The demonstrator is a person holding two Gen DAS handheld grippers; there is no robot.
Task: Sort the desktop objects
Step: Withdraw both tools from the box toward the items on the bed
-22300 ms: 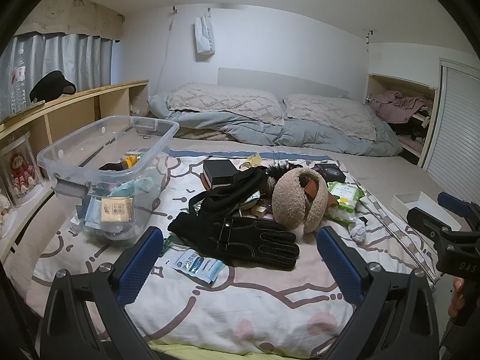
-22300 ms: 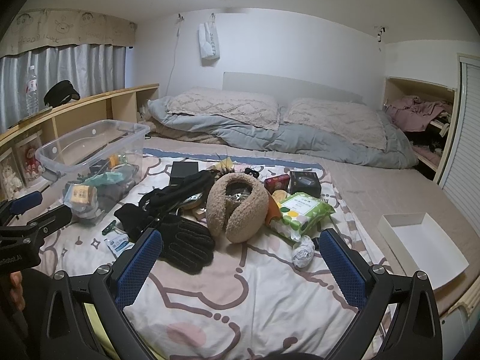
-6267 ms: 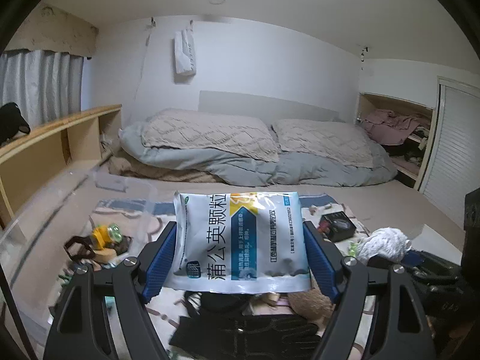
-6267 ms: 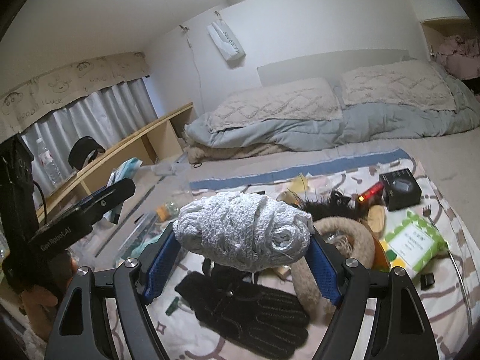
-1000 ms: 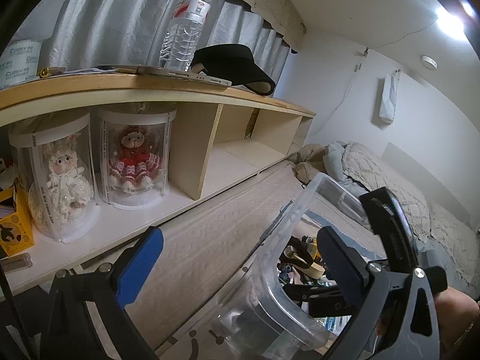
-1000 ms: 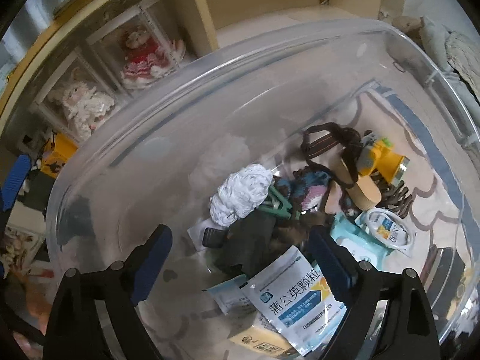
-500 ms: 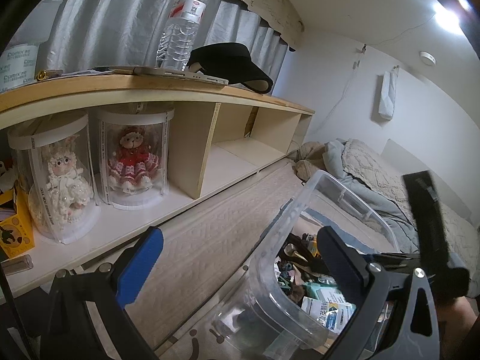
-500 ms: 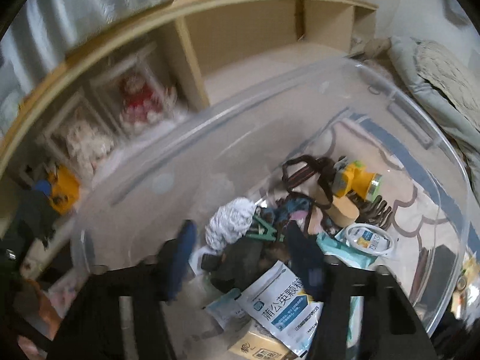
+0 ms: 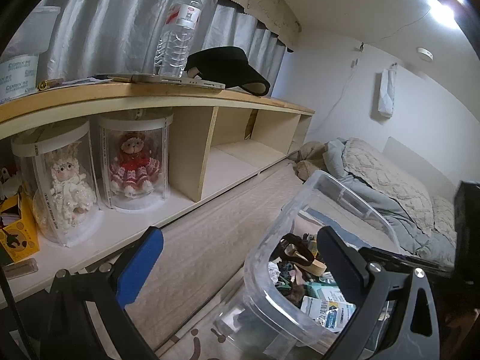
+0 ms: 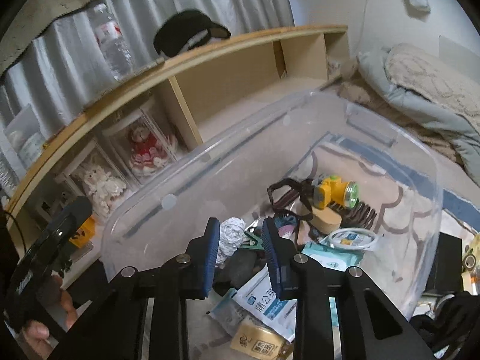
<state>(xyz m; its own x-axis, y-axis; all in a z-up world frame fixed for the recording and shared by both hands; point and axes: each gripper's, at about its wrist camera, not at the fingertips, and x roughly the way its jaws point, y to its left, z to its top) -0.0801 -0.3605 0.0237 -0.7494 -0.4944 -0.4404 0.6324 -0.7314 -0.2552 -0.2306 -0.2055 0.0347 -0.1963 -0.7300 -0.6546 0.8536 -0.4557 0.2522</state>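
Clear bin; yellow headlamp; black visor; blue-padded tongs.

Your right fingers cover part of the white yarn ball in the bin. The bottle is blurred; the packet runs under them.

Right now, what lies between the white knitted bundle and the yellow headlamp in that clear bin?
In the right wrist view, a green clip and a dark strap.
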